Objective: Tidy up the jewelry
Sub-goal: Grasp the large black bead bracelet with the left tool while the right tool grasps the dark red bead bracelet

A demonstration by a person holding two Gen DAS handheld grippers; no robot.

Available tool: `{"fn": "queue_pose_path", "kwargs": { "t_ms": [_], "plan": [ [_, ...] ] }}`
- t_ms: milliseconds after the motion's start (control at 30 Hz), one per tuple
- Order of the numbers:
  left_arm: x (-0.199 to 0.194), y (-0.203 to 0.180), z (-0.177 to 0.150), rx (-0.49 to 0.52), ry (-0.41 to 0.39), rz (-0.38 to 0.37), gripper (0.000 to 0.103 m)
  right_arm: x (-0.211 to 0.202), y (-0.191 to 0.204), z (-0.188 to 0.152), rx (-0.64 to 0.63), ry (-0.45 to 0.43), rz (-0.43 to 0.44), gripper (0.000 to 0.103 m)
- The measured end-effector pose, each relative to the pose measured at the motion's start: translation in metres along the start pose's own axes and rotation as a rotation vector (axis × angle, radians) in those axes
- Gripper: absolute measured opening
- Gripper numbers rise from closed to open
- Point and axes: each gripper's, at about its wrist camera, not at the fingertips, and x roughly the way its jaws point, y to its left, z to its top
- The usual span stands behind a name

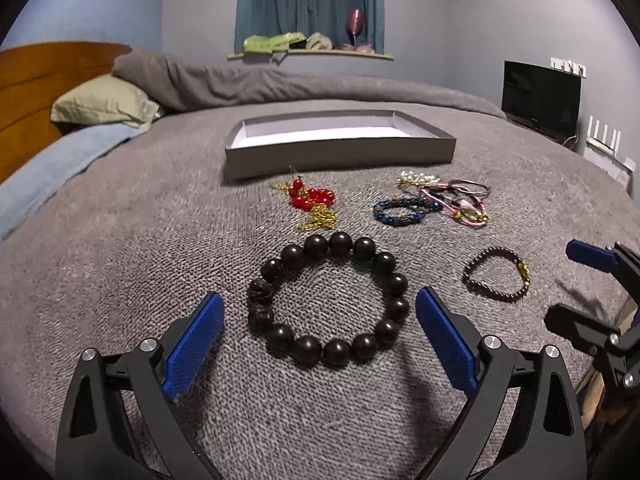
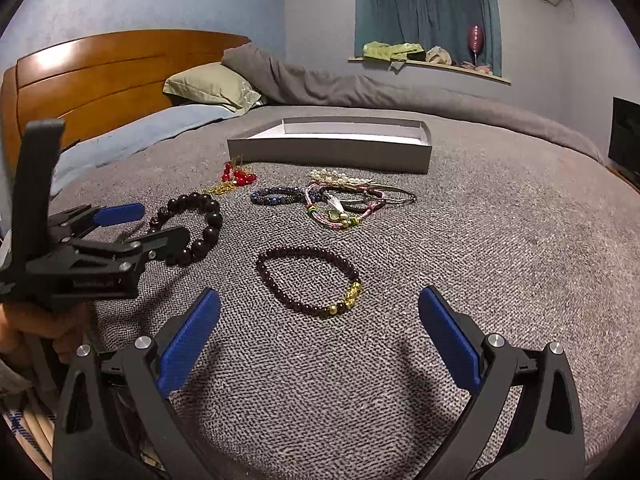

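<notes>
We hold both tools spread wide and empty: our left gripper (image 1: 320, 316) frames one big dark bead bracelet (image 1: 328, 298), our right gripper (image 2: 320, 308) one small maroon bracelet (image 2: 310, 280). Farther on the grey blanket (image 2: 500, 240) lie one red-and-gold piece (image 1: 314, 202), one blue bracelet (image 1: 400, 209), one tangle we cannot count (image 2: 352, 200), and one open box (image 1: 340, 148).

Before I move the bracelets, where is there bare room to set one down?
The box looks bare inside. The blanket right of the thin bracelet is free. It is crowded around the tangled pile.
</notes>
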Motion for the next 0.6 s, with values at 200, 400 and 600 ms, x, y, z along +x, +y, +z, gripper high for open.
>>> {"fn": "queue_pose_path", "kwargs": {
  "t_ms": [200, 400, 600],
  "plan": [
    [0.016, 0.015, 0.013, -0.025, 0.074, -0.025, 0.079, 0.008, -0.010, 0.006, 0.036, 0.033, 0.003, 0.097],
    [0.024, 0.017, 0.015, 0.001, 0.101, -0.014, 0.076, 0.024, -0.020, 0.011, 0.051, 0.094, -0.010, 0.071],
    [0.031, 0.016, 0.020, 0.031, 0.113, -0.021, 0.075, 0.038, -0.021, 0.017, 0.024, 0.131, -0.035, 0.058]
  ]
}}
